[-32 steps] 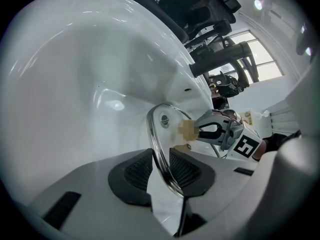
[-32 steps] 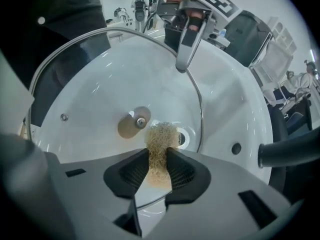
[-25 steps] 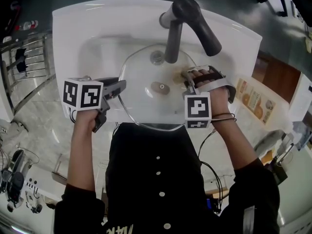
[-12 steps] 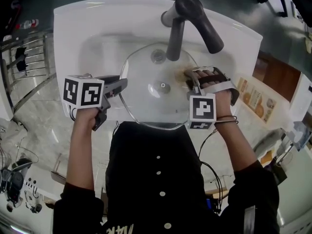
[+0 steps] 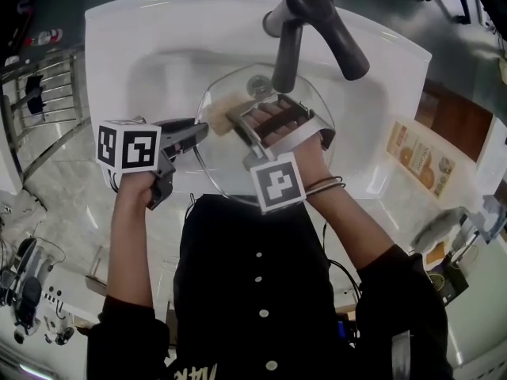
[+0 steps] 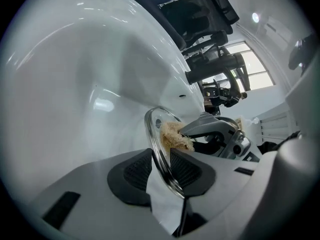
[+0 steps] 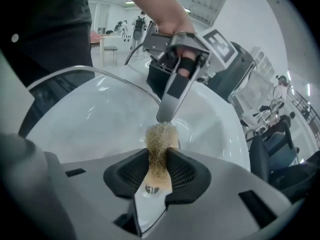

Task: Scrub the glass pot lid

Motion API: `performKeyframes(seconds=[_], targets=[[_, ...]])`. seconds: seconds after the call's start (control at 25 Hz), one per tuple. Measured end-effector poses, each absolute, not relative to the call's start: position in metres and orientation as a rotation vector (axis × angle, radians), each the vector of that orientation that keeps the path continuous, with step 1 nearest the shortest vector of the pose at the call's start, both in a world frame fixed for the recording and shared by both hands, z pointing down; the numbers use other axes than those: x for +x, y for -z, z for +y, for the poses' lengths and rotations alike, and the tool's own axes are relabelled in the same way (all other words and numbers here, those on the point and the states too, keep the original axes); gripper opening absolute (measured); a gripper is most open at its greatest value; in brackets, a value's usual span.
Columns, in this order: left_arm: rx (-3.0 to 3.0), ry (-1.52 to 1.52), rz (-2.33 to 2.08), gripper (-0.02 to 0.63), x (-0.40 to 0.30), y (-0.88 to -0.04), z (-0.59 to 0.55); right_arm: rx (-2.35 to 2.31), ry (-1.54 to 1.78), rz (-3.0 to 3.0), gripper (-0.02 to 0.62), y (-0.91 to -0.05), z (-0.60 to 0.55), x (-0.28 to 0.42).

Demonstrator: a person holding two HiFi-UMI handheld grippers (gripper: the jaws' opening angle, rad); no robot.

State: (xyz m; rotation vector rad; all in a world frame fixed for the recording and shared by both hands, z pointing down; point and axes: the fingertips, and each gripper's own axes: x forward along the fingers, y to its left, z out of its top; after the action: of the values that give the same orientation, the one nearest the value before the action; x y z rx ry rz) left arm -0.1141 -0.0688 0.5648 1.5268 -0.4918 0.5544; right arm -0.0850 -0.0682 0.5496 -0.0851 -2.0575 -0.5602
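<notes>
The glass pot lid (image 5: 305, 105) stands tilted over the white sink (image 5: 158, 54), under the faucet. My left gripper (image 5: 200, 133) is shut on the lid's left rim; in the left gripper view the metal rim (image 6: 156, 149) runs edge-on between the two pads. My right gripper (image 5: 231, 119) is shut on a tan fibrous scrubber (image 5: 220, 104), which lies against the glass near the left rim. In the right gripper view the scrubber (image 7: 160, 139) is pinched between the pads above the glass (image 7: 95, 114), with my left gripper (image 7: 172, 91) just beyond it.
A dark faucet (image 5: 309, 22) arches over the lid's far side, with the drain (image 5: 257, 85) below it. A wire rack (image 5: 40, 109) stands left of the sink. A printed packet (image 5: 420, 161) lies on the marble counter at the right.
My right gripper has swept with the scrubber from the lid's right side across the glass to its left part, close to my left gripper. The left gripper has kept its hold and place.
</notes>
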Motion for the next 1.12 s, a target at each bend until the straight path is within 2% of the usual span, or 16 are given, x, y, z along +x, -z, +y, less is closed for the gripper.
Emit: performKeyframes(seconds=[0.56, 1.12], targets=[[1.511, -0.508, -0.451, 0.135, -0.115, -0.563, -0.070, -0.200, 0.601, -2.067, 0.121, -0.554, -0.053, -0.084], [1.522, -0.534, -0.466, 0.135, -0.114, -0.563, -0.069, -0.375, 0.499, -1.903, 0.121, -0.557, -0.024, -0.023]])
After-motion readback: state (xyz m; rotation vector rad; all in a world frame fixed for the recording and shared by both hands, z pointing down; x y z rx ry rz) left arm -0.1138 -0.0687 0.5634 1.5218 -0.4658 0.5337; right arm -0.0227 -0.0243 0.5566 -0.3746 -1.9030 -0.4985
